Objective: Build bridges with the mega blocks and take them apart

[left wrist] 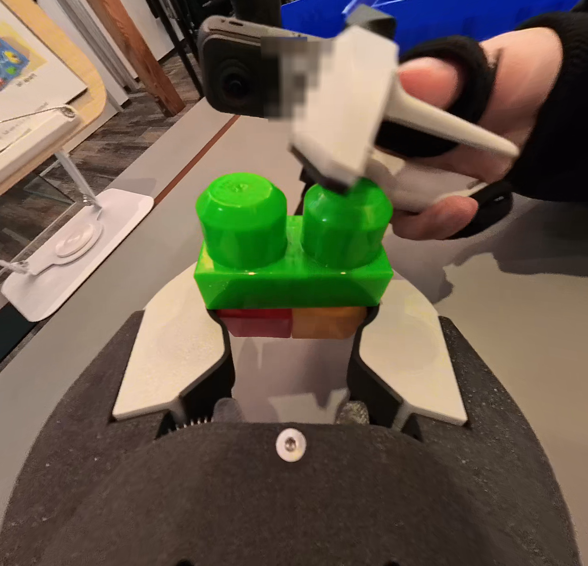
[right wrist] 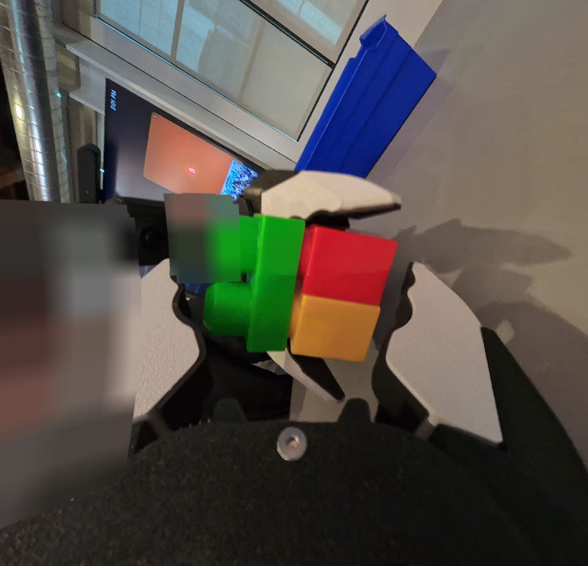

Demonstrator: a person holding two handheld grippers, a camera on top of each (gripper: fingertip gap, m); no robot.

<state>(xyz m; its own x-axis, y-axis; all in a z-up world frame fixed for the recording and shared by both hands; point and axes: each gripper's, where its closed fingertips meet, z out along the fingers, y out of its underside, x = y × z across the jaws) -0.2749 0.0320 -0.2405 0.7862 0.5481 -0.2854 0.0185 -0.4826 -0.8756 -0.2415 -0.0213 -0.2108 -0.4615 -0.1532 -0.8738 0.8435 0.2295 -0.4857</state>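
A small bridge is a green two-stud block [left wrist: 292,283] on a red block [left wrist: 254,323] and an orange block [left wrist: 327,325]. My left gripper [left wrist: 294,318] is shut on the red and orange blocks and holds the bridge above the grey table [left wrist: 493,344]. In the right wrist view its jaws clamp the red block [right wrist: 346,264] and orange block [right wrist: 334,328] from above and below. My right gripper [right wrist: 294,290] is open, one jaw by the green block's [right wrist: 273,283] studs, the other beyond the red and orange blocks. One of its fingers [left wrist: 343,105] touches the right stud.
Blue bins [left wrist: 445,16] with red and green blocks stand at the back right; one edge shows in the right wrist view [right wrist: 366,105]. A gloved hand [left wrist: 477,73] holds the right gripper. A white stand [left wrist: 79,232] is on the left. A monitor [right wrist: 178,156] is behind. The left gripper's tips are roughly 5 cm from the right gripper's.
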